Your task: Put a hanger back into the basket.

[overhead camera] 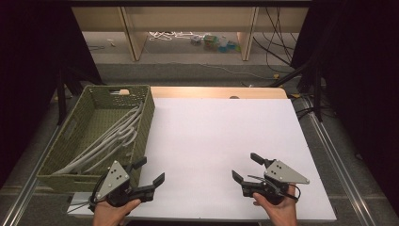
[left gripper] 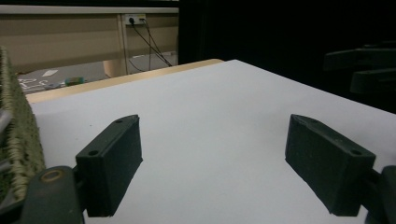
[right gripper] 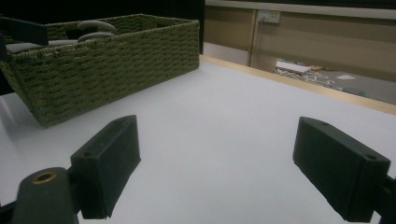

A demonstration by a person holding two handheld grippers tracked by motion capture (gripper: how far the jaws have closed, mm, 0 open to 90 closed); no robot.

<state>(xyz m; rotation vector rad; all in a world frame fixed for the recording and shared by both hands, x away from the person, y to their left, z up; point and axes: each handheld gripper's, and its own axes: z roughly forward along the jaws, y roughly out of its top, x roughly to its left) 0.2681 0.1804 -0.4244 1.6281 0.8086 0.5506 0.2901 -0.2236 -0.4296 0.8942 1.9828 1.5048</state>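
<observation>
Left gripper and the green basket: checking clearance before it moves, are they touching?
Cannot tell. In the high view the left gripper overlaps the green basket's near corner, no gap visible.

Dim room, white table (overhead camera: 221, 141) evenly lit, soft shadows, mild blur.

An olive-green woven basket (overhead camera: 96, 136) is holding pale grey hangers (overhead camera: 110, 141), the worktop (overhead camera: 221, 136) is showing plain white with a light wooden strip at its far edge, and both the left gripper (overhead camera: 151, 175) and the right gripper (overhead camera: 245, 167) are showing black jaws under grey plates.
</observation>
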